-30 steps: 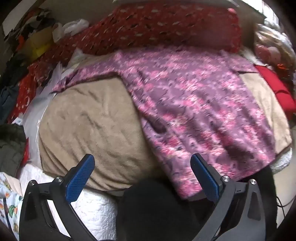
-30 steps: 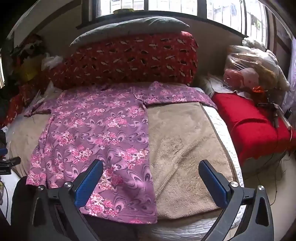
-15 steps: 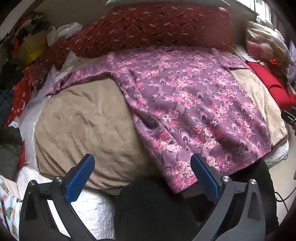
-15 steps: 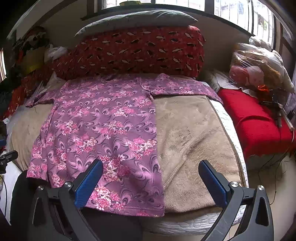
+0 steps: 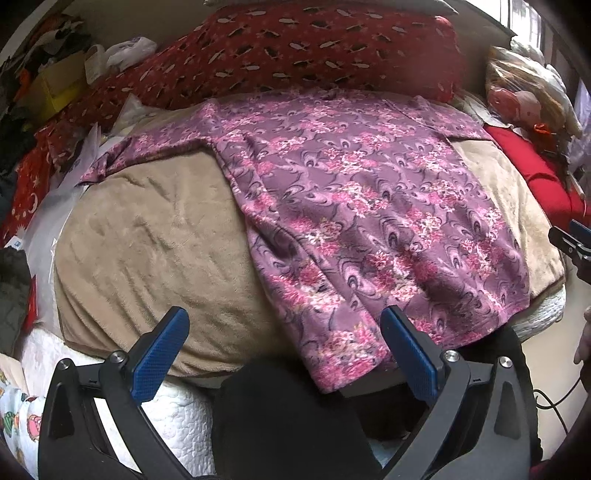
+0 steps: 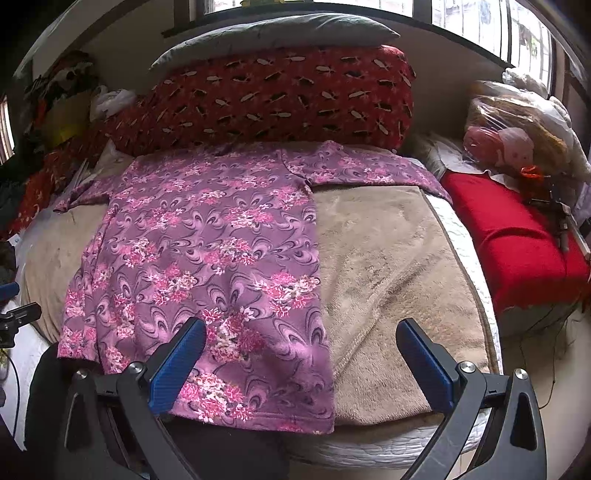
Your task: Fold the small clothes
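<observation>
A purple top with a pink flower print (image 5: 362, 206) (image 6: 214, 251) lies spread flat on a tan blanket (image 5: 147, 251) (image 6: 388, 266), both sleeves out to the sides and its hem at the near bed edge. My left gripper (image 5: 284, 350) hangs open above the hem's left corner, with nothing between its blue pads. My right gripper (image 6: 301, 365) is open too, over the hem's right part and the blanket beside it. Each gripper's tip shows at the edge of the other's view.
A long red patterned bolster (image 6: 266, 96) with a grey pillow (image 6: 273, 33) on top lies behind the top. A red cushion (image 6: 513, 236) and bagged items (image 6: 517, 129) sit to the right. Clutter is piled at the left (image 5: 44, 92). A person's dark trouser leg (image 5: 288, 424) is below.
Both grippers have drawn back and risen a little, so more of the top and bed shows. Both stay open. The top has not moved.
</observation>
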A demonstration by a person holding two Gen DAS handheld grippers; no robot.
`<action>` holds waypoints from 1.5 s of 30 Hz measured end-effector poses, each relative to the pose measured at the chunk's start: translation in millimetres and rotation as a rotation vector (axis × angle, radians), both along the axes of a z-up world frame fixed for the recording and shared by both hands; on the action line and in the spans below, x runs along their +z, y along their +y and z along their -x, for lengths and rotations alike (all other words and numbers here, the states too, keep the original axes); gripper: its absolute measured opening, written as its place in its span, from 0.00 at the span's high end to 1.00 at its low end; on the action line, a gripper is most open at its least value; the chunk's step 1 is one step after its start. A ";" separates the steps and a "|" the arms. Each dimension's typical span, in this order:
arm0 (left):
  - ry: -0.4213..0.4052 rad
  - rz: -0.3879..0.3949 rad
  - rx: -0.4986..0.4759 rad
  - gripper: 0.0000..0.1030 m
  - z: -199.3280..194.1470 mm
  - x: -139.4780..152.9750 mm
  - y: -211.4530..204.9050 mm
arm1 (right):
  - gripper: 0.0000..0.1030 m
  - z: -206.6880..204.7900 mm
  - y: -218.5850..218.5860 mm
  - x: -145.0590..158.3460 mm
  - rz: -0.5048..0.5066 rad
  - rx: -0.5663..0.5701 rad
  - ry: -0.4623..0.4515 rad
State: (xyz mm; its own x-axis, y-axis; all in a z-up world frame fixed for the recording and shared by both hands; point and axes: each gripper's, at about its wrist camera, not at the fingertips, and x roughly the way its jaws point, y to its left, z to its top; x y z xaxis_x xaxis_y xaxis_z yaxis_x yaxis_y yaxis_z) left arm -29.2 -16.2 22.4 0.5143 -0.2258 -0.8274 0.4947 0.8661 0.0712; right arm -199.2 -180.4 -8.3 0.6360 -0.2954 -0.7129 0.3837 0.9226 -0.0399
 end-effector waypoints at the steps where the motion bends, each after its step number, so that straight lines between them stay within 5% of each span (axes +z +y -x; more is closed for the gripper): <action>1: -0.002 0.000 -0.003 0.00 -0.6 0.9 -1.4 | 0.00 -0.7 -0.5 -0.2 -0.002 0.001 0.000; 45: -0.009 -0.005 -0.046 0.00 7.7 2.2 -37.8 | 0.01 -8.5 -8.4 -11.2 -0.083 0.027 0.004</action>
